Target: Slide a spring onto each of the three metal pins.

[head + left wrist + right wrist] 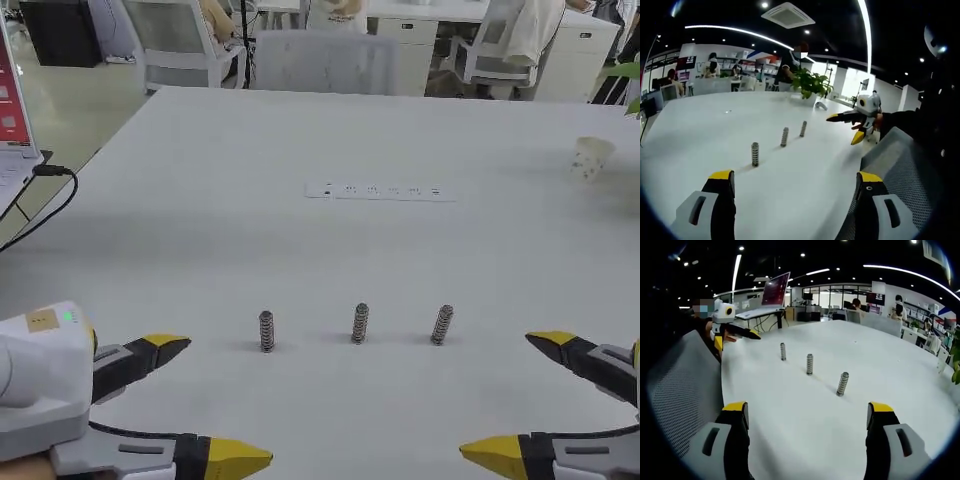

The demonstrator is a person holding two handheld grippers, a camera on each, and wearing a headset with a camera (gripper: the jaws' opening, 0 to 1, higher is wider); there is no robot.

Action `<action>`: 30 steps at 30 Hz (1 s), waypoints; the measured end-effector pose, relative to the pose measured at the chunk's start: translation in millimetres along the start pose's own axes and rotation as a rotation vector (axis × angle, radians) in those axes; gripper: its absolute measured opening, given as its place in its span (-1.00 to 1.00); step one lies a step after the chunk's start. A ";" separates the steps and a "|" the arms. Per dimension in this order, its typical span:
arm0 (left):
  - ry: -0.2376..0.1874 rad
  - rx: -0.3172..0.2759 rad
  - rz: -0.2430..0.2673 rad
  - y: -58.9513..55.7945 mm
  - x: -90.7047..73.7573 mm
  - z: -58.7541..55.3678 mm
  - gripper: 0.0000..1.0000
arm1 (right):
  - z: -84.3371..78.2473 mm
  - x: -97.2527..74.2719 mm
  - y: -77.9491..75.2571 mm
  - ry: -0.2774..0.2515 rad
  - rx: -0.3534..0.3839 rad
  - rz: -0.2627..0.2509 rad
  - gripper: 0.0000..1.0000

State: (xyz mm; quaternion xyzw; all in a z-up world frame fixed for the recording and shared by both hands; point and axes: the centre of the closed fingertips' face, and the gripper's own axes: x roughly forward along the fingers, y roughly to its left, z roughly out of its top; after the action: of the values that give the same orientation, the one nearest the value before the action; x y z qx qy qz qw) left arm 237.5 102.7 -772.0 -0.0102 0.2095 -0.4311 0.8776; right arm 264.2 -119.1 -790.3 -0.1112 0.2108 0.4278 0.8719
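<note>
one broad white table [330, 130] carries everything, with a power strip [380, 190] set into it further back and a paper cup [592, 157] at the far right. at the near edge i have the left gripper [225, 400] and the right gripper [497, 398], each with its jaws spread wide and nothing between them.

between the two, a little further out, three springs stand in a row running left to right. the left spring [266, 331] and the middle spring [360, 323] are upright, and the right spring [442, 325] leans a touch to the right. i can't make out the pins under the coils, so i judge each one is already sleeved and the step in hand is a check and settle.

to do that well i'd bring the right gripper in low from the near side. i'd close softly on the leaning spring around its middle, without crushing coils, and ease it straight down until it seats. the left gripper i'd hold well apart so it can't knock the neighbours.
</note>
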 end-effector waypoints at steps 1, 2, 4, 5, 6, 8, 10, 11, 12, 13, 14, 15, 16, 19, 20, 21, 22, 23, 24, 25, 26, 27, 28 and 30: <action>0.000 0.002 0.000 -0.1 0.2 0.1 0.97 | 0.1 -0.1 -0.4 0.001 -0.001 -0.002 0.99; 0.001 0.002 -0.001 -0.3 0.3 0.0 0.97 | 0.4 -0.3 -0.3 0.001 -0.001 -0.002 0.99; -0.006 0.000 0.001 0.3 0.2 1.2 0.97 | 0.2 -0.9 -1.8 -0.001 -0.001 -0.006 0.99; -0.010 -0.003 0.001 0.5 -0.1 1.8 0.97 | -0.4 -1.1 -2.2 0.001 0.002 -0.006 0.99; -0.012 -0.004 0.001 0.6 -0.1 2.1 0.97 | -0.5 -1.2 -2.1 0.001 0.003 -0.006 0.98; -0.012 -0.003 0.002 0.8 -0.1 2.0 0.97 | -1.0 -1.5 -2.3 0.002 0.003 -0.008 0.98; -0.013 -0.003 0.002 0.9 0.2 2.1 0.97 | -1.7 -1.6 -2.2 0.005 0.005 -0.011 0.98; -0.014 -0.003 0.002 1.0 0.3 2.4 0.97 | -2.4 -1.6 -1.9 0.007 0.006 -0.011 0.97; -0.014 -0.003 0.002 1.2 0.4 2.5 0.97 | -2.6 -1.4 -1.7 0.007 0.007 -0.011 0.97; -0.018 -0.004 0.004 1.9 0.7 3.5 0.97 | -2.9 -1.3 -1.5 0.007 0.008 -0.011 0.97; -0.020 -0.004 0.006 2.6 0.8 4.1 0.97 | -3.2 -1.3 -1.4 0.008 0.008 -0.011 0.96; -0.021 -0.003 0.008 3.3 0.9 4.6 0.97 | -3.7 -1.2 -1.3 0.010 0.009 -0.010 0.96; -0.024 -0.007 0.010 4.4 1.3 5.8 0.97 | -3.9 -1.2 -1.2 0.010 0.009 -0.010 0.96; -0.033 -0.009 0.009 5.4 2.4 8.9 0.97 | -4.5 -1.2 -1.5 0.011 0.012 -0.011 0.96; -0.034 -0.006 0.012 5.9 2.9 9.6 0.97 | -4.4 -1.4 -1.7 0.011 0.012 -0.012 0.96; -0.034 -0.005 0.010 5.8 3.2 9.9 0.97 | -4.3 -1.4 -1.8 0.011 0.014 -0.012 0.96; -0.034 -0.006 0.009 5.9 3.5 10.3 0.97 | -4.4 -1.5 -1.6 0.011 0.014 -0.013 0.95; -0.035 -0.004 0.011 6.2 3.9 10.5 0.97 | -4.5 -1.5 -2.0 0.011 0.013 -0.015 0.95; -0.034 -0.004 0.012 6.5 4.1 10.4 0.97 | -4.6 -1.6 -2.0 0.012 0.015 -0.015 0.95; -0.035 -0.006 0.011 6.6 4.3 10.7 0.96 | -4.6 -1.6 -1.9 0.011 0.016 -0.015 0.95; -0.036 -0.006 0.013 6.9 4.5 11.0 0.96 | -4.7 -1.7 -1.9 0.011 0.016 -0.016 0.95; -0.039 -0.006 0.016 7.7 4.5 11.5 0.96 | -4.9 -1.8 -2.0 0.012 0.016 -0.016 0.95; -0.040 -0.007 0.016 7.9 4.5 11.8 0.96 | -5.1 -1.8 -1.8 0.013 0.017 -0.016 0.95; -0.043 -0.011 0.017 8.2 4.1 12.0 0.95 | -5.1 -1.9 -2.0 0.013 0.016 -0.017 0.95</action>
State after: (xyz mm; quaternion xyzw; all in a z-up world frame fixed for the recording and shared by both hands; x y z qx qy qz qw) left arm 250.4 102.7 -764.2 -0.0224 0.1930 -0.4222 0.8854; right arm 263.4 -123.5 -793.8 -0.1087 0.2188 0.4178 0.8751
